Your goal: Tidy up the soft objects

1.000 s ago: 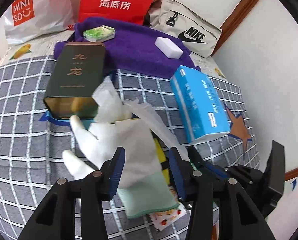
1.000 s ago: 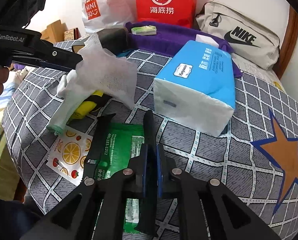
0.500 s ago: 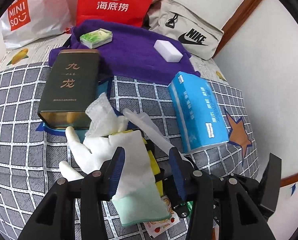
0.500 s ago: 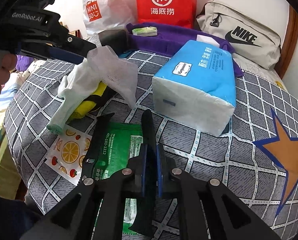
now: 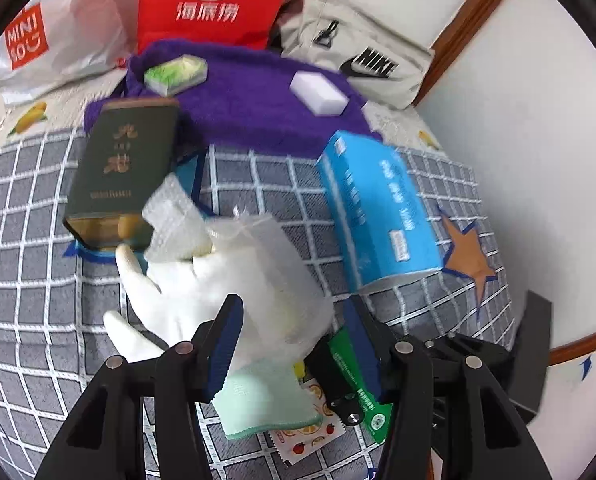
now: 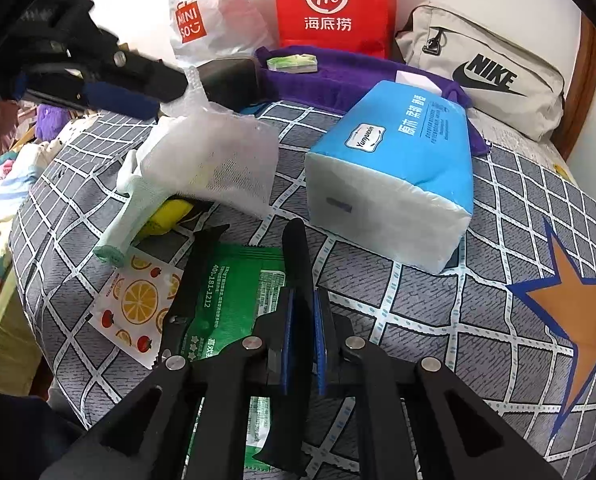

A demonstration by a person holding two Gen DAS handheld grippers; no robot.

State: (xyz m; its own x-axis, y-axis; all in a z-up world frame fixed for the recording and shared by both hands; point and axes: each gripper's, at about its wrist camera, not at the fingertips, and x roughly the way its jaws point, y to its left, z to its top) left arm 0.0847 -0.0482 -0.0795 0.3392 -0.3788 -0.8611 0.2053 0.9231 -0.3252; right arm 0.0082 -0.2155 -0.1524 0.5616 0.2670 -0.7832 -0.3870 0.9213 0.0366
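Note:
A white glove with a mint cuff [image 5: 185,300] lies on the grid blanket, over something yellow [image 6: 169,212]. A white wipe sheet [image 5: 265,264] lies draped over the glove; it also shows in the right wrist view [image 6: 217,160]. My left gripper [image 5: 293,324] is open, held just above the glove and sheet, not gripping them. My right gripper [image 6: 302,320] is shut, empty, low over a green wipes packet [image 6: 229,300]. A blue tissue pack [image 6: 398,168] lies to the right.
A dark green tin box [image 5: 121,176], a purple towel [image 5: 249,104] with a white sponge [image 5: 318,92] and a green packet [image 5: 175,74] lie further back. A fruit-print sachet [image 6: 133,308], red bag [image 6: 334,4], Miniso bag [image 6: 201,20] and Nike pouch [image 6: 486,68] are around.
The wipe sheet has dropped from hanging upright to lying flat over the glove. My left gripper has drawn back a little, open. The right gripper has stayed put.

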